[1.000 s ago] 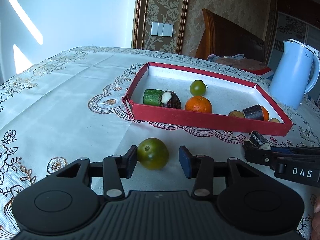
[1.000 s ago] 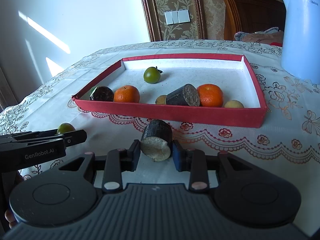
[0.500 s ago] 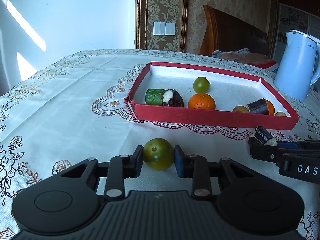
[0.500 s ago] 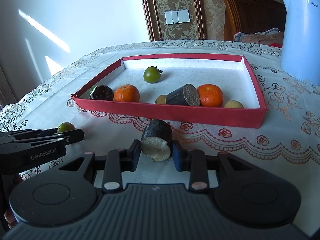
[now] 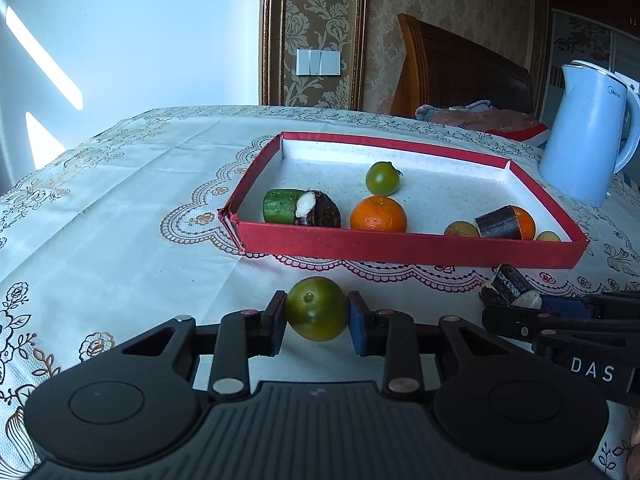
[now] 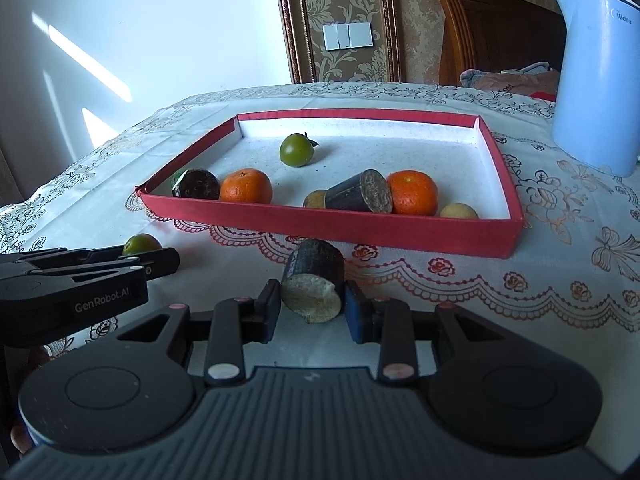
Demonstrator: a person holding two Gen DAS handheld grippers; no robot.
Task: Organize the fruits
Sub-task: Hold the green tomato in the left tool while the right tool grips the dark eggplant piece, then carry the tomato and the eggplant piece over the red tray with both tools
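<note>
Gripping: left gripper (image 5: 316,316) has just been closing, pads now clamped on green fruit (image 5: 316,309)
Holding: right gripper (image 6: 312,306) clenched on dark cut chunk (image 6: 314,286)
Destination: red tray (image 5: 400,246) just beyond, likely why both face it
Sorted: oranges, other fruit inside

Surface under a floral tablecloth

On the surface (image 5: 120,208) rest a red tray (image 5: 400,246) at centre and a pale blue kettle (image 5: 584,136) at the far right.
</note>
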